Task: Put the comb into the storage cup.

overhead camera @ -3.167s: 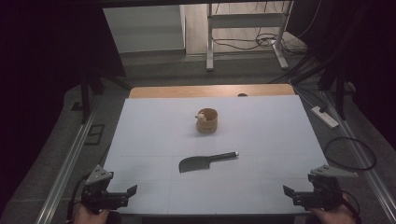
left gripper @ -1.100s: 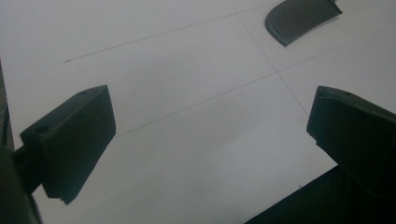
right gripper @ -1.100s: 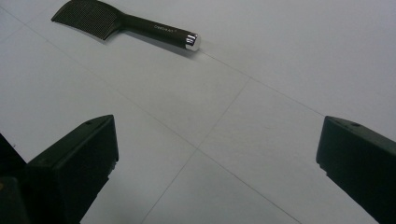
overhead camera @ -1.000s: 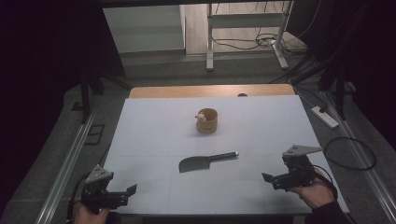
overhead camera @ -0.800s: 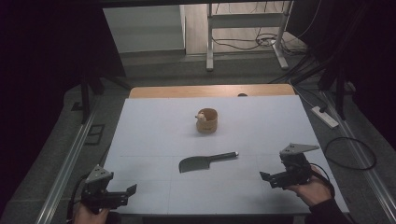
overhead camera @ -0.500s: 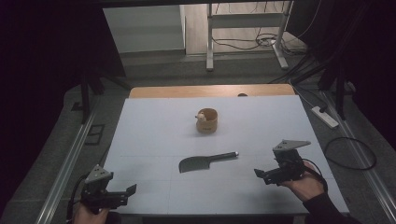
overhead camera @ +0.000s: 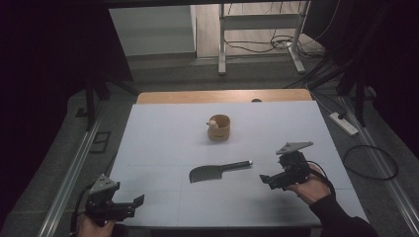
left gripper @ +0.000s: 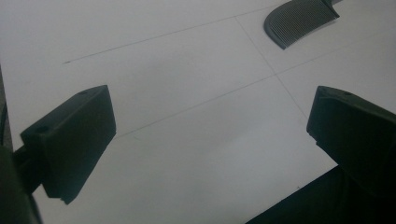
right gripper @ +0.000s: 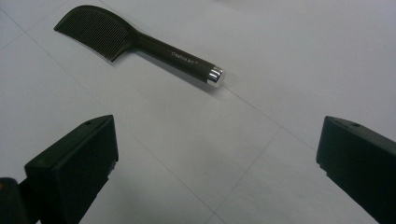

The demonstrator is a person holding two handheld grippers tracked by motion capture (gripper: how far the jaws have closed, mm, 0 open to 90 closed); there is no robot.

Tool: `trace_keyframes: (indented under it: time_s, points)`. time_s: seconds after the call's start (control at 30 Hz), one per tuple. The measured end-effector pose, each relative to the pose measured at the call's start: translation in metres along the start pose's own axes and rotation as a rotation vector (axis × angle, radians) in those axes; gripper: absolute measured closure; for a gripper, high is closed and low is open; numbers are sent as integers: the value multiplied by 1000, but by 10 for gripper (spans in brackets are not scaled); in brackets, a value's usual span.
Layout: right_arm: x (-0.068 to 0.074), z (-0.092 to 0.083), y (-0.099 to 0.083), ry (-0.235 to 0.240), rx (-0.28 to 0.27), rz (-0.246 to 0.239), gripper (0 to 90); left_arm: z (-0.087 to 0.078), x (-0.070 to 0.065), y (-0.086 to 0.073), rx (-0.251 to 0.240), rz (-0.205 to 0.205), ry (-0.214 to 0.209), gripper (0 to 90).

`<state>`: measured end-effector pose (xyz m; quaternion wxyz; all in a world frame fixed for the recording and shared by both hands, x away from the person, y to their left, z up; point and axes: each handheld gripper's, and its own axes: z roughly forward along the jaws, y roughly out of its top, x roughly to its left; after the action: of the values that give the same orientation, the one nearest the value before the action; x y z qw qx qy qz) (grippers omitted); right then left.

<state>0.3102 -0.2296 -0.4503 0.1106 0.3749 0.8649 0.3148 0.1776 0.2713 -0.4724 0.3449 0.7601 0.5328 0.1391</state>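
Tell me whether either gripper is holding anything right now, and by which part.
Nothing is held. The right gripper is open, its jaws spread short of the comb on the table. The left gripper is open too, near the table's edge.

Comb (overhead camera: 219, 172) lies flat on the desk (overhead camera: 163, 138), near its middle, handle toward the right edge. Cup (overhead camera: 219, 127) stands behind it, toward the far edge, well apart. Right gripper (overhead camera: 265, 179) just right of the handle end, not touching. Left gripper (overhead camera: 137, 200) at the near left corner.
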Motion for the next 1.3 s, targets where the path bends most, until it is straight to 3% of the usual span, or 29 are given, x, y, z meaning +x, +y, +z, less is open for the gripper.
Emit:
trace_keyframes:
  time_s: [0.67,1.3]
  points:
    - [7,31,27,-2,89,-29,0,0,0,0,0,3,-1,19]
    - [20,72,55,3,164,-102,0,0,1,0,-1,0,-7,19]
